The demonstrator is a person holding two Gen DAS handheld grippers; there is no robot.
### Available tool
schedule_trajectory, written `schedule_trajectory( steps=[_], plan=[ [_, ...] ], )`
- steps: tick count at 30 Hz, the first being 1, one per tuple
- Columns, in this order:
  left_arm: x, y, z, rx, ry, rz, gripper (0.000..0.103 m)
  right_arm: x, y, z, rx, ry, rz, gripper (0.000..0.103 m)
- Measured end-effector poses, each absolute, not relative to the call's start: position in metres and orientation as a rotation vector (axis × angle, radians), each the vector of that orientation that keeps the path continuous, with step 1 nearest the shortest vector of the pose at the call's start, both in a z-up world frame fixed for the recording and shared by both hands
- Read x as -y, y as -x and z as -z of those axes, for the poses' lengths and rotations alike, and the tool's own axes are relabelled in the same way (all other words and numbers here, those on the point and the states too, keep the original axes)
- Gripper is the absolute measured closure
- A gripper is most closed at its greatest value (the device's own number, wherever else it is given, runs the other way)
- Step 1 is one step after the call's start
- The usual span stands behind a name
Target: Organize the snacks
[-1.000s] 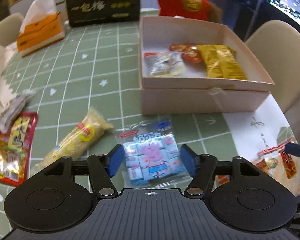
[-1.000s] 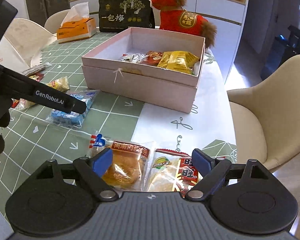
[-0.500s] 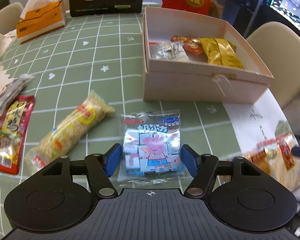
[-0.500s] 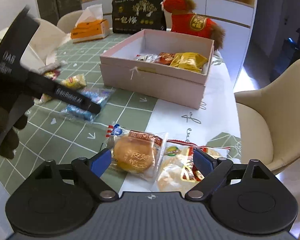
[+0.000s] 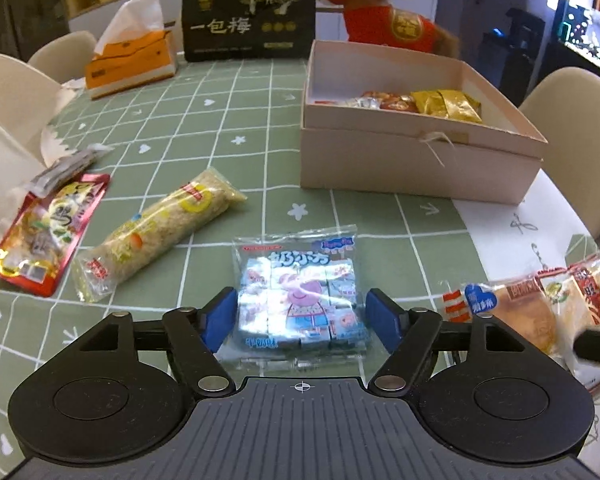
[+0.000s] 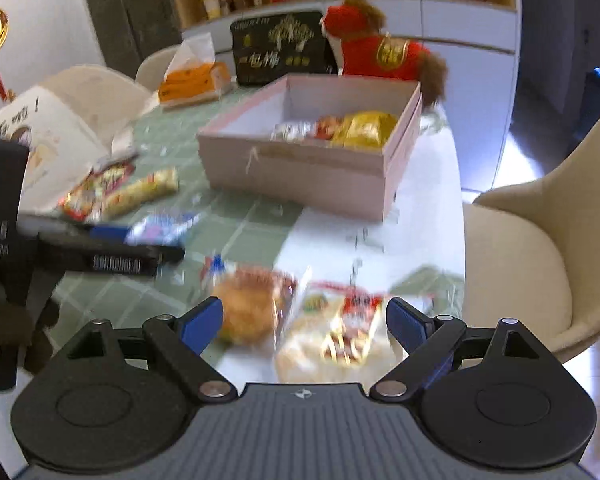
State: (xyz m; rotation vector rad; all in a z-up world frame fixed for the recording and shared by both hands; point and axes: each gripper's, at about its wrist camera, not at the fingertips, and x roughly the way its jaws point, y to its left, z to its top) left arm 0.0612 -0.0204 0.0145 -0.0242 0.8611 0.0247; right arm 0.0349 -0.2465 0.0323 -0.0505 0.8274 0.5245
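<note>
My left gripper (image 5: 302, 318) is open, its blue pads either side of a blue cartoon-pig candy pack (image 5: 298, 292) lying on the green tablecloth. My right gripper (image 6: 304, 322) is open above a round pastry pack (image 6: 252, 304) and a red-labelled cracker pack (image 6: 340, 328) at the table's near edge. The pink box (image 5: 416, 152) stands beyond, open, with several snacks inside; it also shows in the right wrist view (image 6: 300, 164). A long yellow rice bar (image 5: 152, 232) and a red snack pouch (image 5: 48, 228) lie to the left.
An orange tissue box (image 5: 132, 60), a black gift bag (image 5: 248, 16) and a red plush toy (image 5: 384, 20) stand at the table's far side. Beige chairs (image 6: 540, 248) surround the table. The left gripper's arm (image 6: 100, 256) reaches across the right wrist view.
Both grippers have pulled back and tilted up, so the box looks farther away. The candy pack still lies between the left pads. The right view is now motion-blurred.
</note>
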Motion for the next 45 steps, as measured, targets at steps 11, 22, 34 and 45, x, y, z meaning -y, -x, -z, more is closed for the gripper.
schedule_trajectory(
  steps=[11, 22, 34, 45],
  plan=[
    [0.017, -0.057, -0.010, -0.806, 0.026, -0.024, 0.025, 0.219, -0.049, -0.033, -0.821, 0.234, -0.702, 0.013],
    [0.017, -0.049, -0.006, -0.752, 0.025, -0.019, 0.024, 0.208, -0.044, -0.031, -0.847, 0.359, -0.770, 0.014],
    [0.014, -0.054, -0.013, -0.825, 0.071, -0.040, 0.023, 0.193, -0.067, -0.021, -0.847, 0.396, -0.768, 0.014],
    [0.013, -0.044, -0.021, -0.978, 0.029, 0.001, 0.023, 0.178, -0.081, -0.031, -0.962, 0.265, -0.746, 0.030]
  ],
)
